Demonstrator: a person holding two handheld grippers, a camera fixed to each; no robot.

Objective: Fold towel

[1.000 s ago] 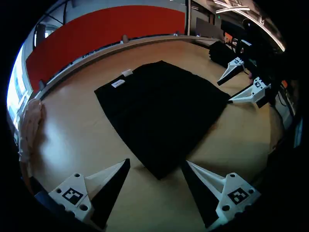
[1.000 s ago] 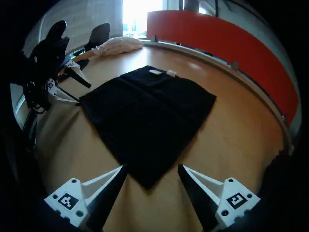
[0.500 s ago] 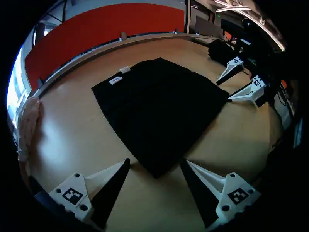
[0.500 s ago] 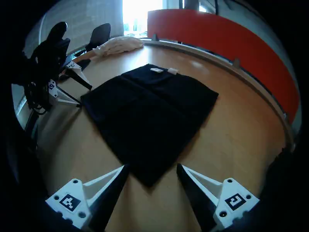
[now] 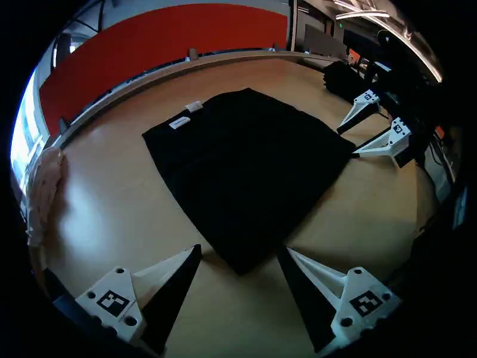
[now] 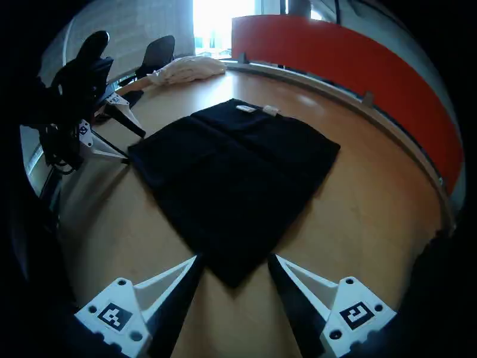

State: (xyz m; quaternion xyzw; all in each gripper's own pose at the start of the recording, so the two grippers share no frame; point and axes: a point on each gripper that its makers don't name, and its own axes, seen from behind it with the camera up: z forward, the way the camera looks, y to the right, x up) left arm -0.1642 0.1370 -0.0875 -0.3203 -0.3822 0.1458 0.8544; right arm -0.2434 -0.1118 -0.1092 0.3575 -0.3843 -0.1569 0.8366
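A black towel point(image 5: 250, 167) point(image 6: 238, 179) lies flat on the wooden table, folded into a rough square with white tags point(image 5: 186, 115) at its far edge. My left gripper point(image 5: 238, 268) is open, its fingers straddling the towel's near corner just above the table. My right gripper point(image 6: 235, 274) is also open and straddles the opposite corner the same way. In the left gripper view the right gripper point(image 5: 352, 140) shows far right by the towel's corner. The left gripper point(image 6: 128, 146) appears at the left in the right gripper view.
A red partition point(image 5: 161, 42) point(image 6: 358, 71) runs along the table's far rim. A pale crumpled cloth point(image 6: 185, 68) point(image 5: 42, 191) lies at the table's end. Dark office chairs point(image 6: 155, 53) stand beyond. A black bundle point(image 5: 340, 80) rests at the far right.
Both grippers have edged slightly closer to their towel corners. The right gripper's fingers have narrowed a little. The towel has not moved.
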